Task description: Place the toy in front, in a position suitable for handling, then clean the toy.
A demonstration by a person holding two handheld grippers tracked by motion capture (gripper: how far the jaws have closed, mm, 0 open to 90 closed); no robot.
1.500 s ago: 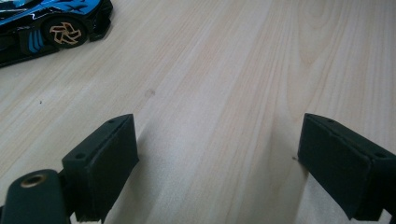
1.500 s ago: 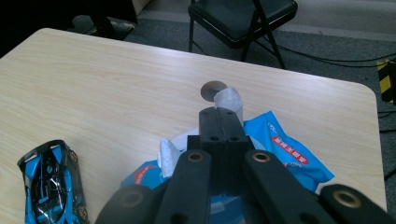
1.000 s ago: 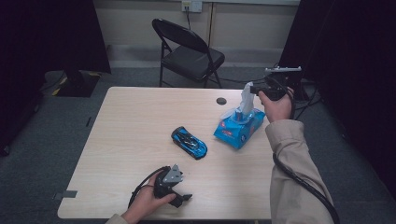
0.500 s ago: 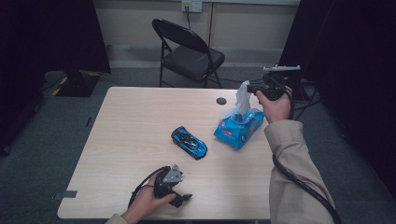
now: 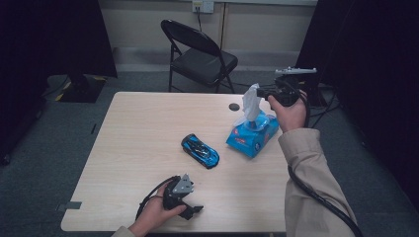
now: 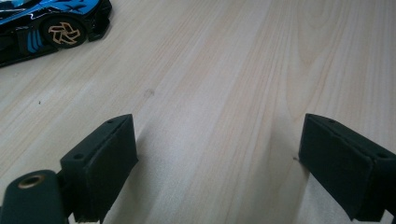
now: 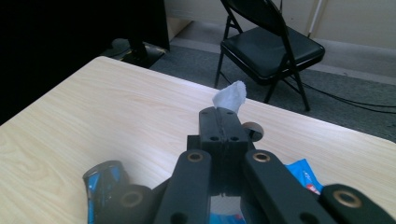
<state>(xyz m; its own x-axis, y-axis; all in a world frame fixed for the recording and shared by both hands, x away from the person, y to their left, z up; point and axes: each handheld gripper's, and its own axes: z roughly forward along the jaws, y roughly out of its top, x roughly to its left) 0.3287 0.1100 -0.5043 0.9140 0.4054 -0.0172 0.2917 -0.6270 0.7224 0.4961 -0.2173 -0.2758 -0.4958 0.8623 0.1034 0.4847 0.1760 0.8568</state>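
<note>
Done: your right gripper (image 5: pixel 263 95) is clamped on tissue (image 5: pixel 251 101), partly drawn up from pack (image 5: pixel 252 137) below it.
Left: pull tissue free.
Left gripper (image 5: pixel 190 211): jaws wide, empty, on table (image 5: pixel 138 128).

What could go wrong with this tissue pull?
The right gripper is shut on the tissue, while nothing holds the blue pack down: the pack may lift or slide. The thin sheet could tear at the jaws. The toy car sits close by and could get bumped.
</note>
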